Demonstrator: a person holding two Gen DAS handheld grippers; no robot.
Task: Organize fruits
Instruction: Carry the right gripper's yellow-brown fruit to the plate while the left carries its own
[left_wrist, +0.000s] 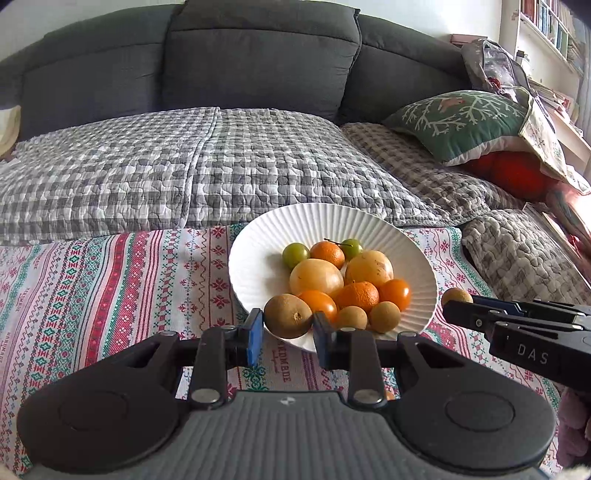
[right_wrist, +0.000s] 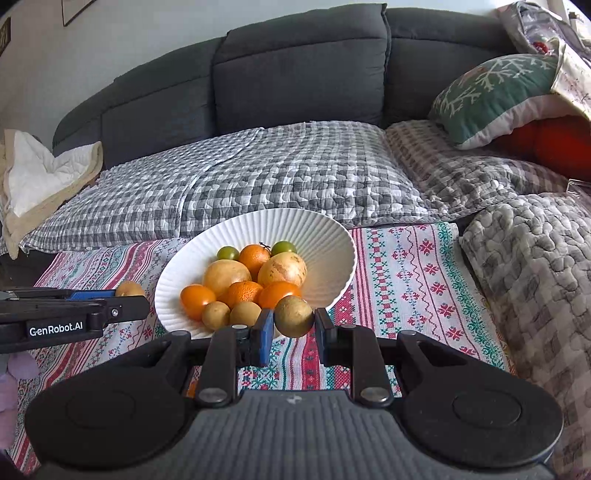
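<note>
Left wrist view: the left tongs (left_wrist: 288, 330) are clenched on a brown round fruit (left_wrist: 289, 316), held just in front of the near rim of the white ribbed bowl (left_wrist: 332, 221) that stands on the patterned cloth (left_wrist: 110, 295) of the worktop. The right tongs (left_wrist: 452, 308) enter from the right, carrying a second brown fruit (left_wrist: 457, 295) at their tip. The step in hand, judged from this, is delivery: each fruit needs carrying over the rim, then release.

Bowl contents counted here: two green fruits, two mandarins, two orange tomato-like fruits, two large yellow fruits, two small brown fruits (ten in all).

Right wrist view: the right tongs (right_wrist: 293, 328) grasp the brown fruit (right_wrist: 293, 315) beside the bowl (right_wrist: 325, 236). The left tongs (right_wrist: 122, 301) show at the left edge with their fruit (right_wrist: 129, 288). The count in the bowl matches.
</note>
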